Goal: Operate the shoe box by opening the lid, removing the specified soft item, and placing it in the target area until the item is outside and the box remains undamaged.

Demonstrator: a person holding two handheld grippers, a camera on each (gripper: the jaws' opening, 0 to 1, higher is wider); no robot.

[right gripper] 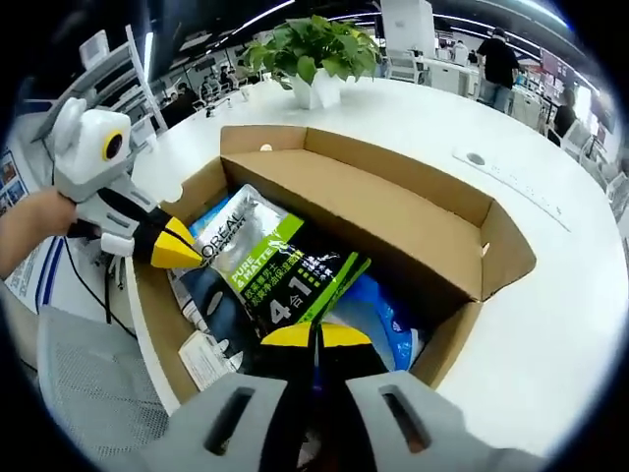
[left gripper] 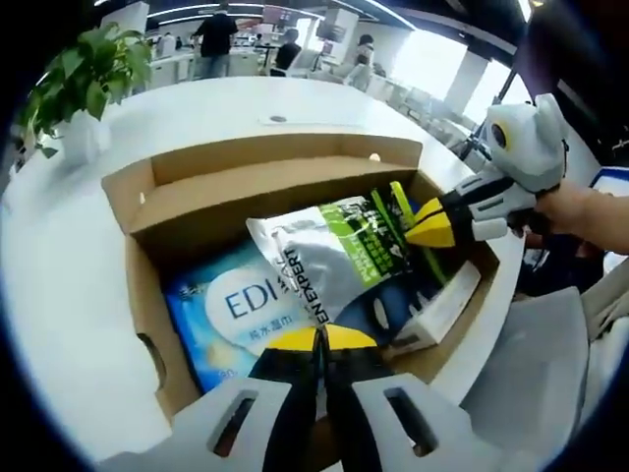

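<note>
An open brown cardboard box (left gripper: 147, 324) (right gripper: 511, 246) sits on a white round table, its lid flap folded back. A silver, green and black soft pouch (left gripper: 329, 251) (right gripper: 265, 261) lies slanted on top of the contents. My left gripper (left gripper: 319, 339) (right gripper: 175, 246) is shut on the pouch's silver end. The pouch's green and black end sits in my right gripper (right gripper: 314, 337) (left gripper: 429, 222), which is also shut. Under the pouch lies a blue pack (left gripper: 221, 320) (right gripper: 383, 315).
A small white carton (left gripper: 442, 305) (right gripper: 204, 359) and a dark item lie in the box beside the pouch. A potted plant (left gripper: 84, 84) (right gripper: 314, 54) stands on the table (left gripper: 59, 256) (right gripper: 550, 324). A grey chair (left gripper: 550, 364) (right gripper: 84, 388) is beside the table. People stand far behind.
</note>
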